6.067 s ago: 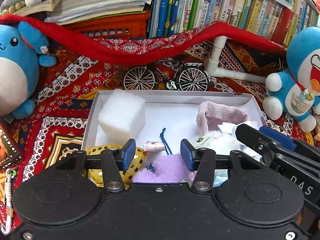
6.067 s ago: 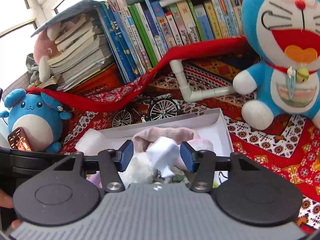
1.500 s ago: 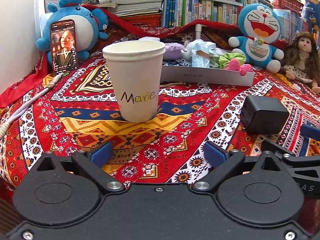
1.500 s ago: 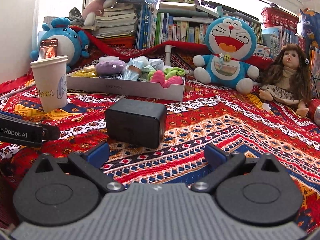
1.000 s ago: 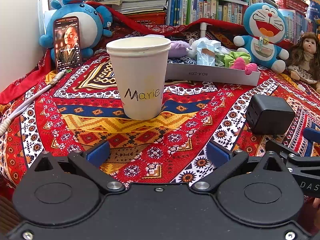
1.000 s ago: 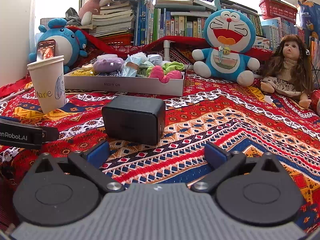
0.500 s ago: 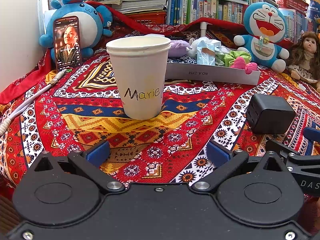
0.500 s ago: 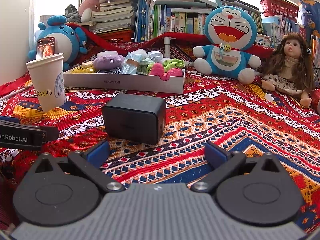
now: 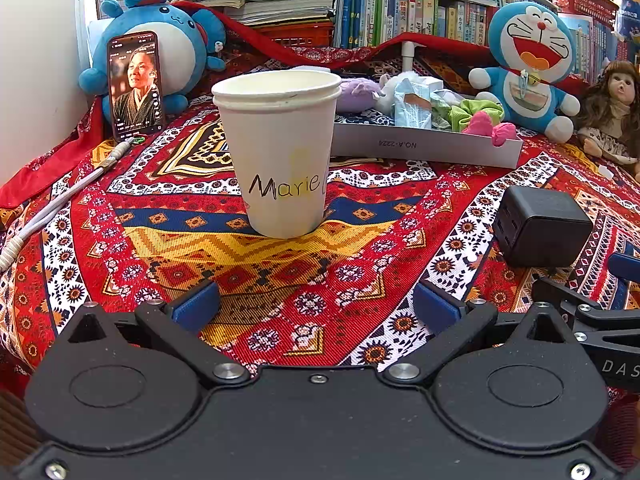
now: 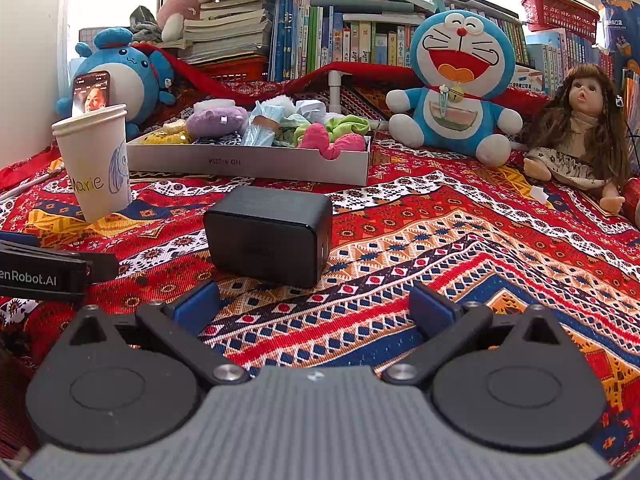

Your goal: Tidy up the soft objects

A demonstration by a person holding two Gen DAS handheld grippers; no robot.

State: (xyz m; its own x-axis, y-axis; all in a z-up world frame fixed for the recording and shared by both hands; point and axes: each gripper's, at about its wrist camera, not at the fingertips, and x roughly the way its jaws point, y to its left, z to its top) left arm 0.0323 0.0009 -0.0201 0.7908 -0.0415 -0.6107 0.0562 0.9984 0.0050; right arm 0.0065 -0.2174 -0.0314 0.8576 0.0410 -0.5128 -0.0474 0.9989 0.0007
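Shallow white box [image 10: 248,166] lying far across the patterned cloth [image 10: 460,248], long axis running left to right, packed with soft items: purple plush [image 10: 216,120], wrapped face masks [image 10: 260,126], green scrunchie [image 10: 348,124], pink scrunchie [image 10: 332,142] at its right near corner. Well apart from both tools, beyond the black cube [image 10: 270,236] and the paper cup marked "Marie" [image 9: 278,152]. Right gripper [image 10: 314,306] judged a little nearer and better lined up; cup standing directly between left gripper [image 9: 316,306] and box. Both jaws spread wide, nothing between the blue pads, nothing touched. No loose soft item seen on the cloth; sorting judged done or nearly so.
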